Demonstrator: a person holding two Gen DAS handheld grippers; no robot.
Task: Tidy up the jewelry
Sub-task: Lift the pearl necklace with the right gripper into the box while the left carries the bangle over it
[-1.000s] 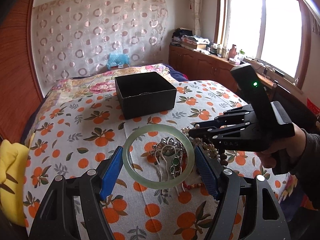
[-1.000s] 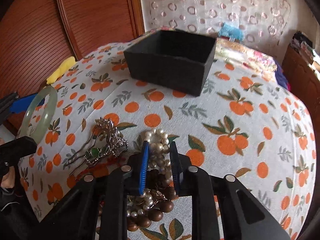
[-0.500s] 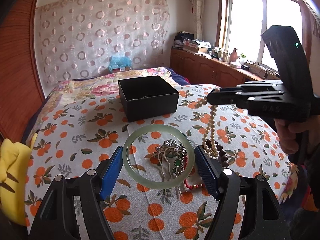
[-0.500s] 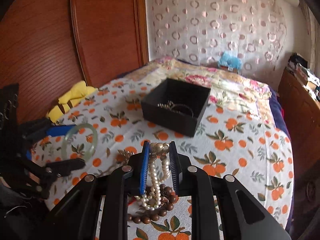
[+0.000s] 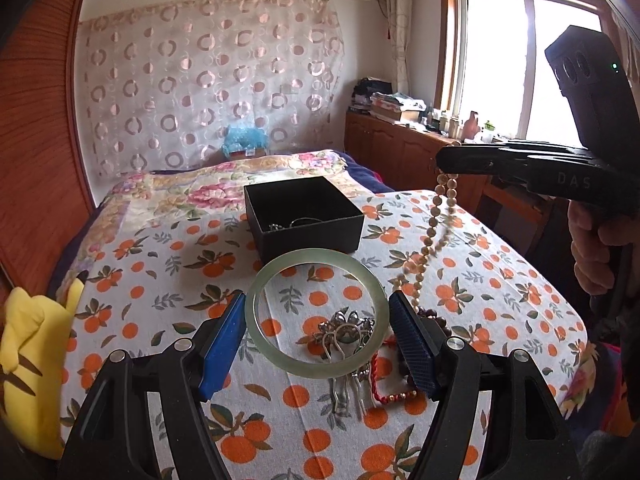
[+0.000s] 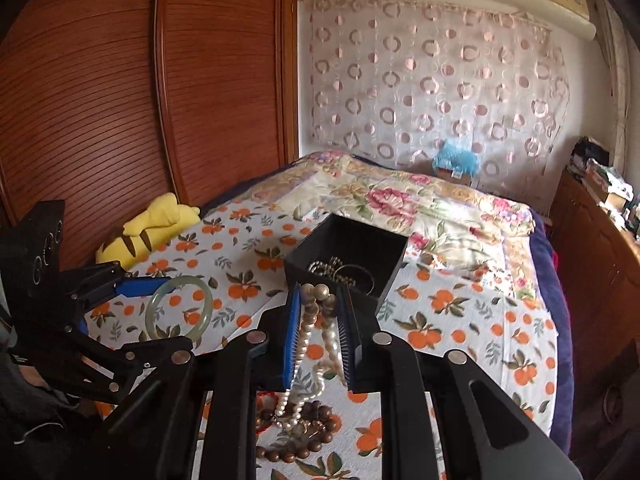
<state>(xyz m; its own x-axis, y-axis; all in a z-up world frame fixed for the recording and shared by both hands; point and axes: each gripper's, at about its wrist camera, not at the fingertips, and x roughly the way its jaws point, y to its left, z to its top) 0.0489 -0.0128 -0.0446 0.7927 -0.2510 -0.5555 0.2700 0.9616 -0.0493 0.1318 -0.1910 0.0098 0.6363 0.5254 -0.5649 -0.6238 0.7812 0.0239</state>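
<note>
Jewelry is split between two held pieces, a loose pile and a box on a bed. One pale green jade bangle (image 5: 316, 314) is pinched across its width between the two blue pads of the left gripper (image 5: 318, 344), held flat above the orange-print bedspread (image 5: 160, 280). One pearl necklace (image 6: 310, 332) hangs in a doubled strand from the right gripper (image 6: 319, 332), whose two fingers are closed on its top, its lower end trailing down into the pile. Under the bangle lies one silver hair comb (image 5: 344, 336) with a dark stone; just beside it are one red beaded bracelet (image 5: 390, 394) and one string of brown wooden beads (image 6: 304, 440). One open black box (image 5: 302, 212) sits farther up the bed, with a few pieces already inside, too tangled to count. One yellow plush toy (image 6: 146, 232) lies at the bed's edge by the wooden wardrobe (image 6: 120, 100).
</note>
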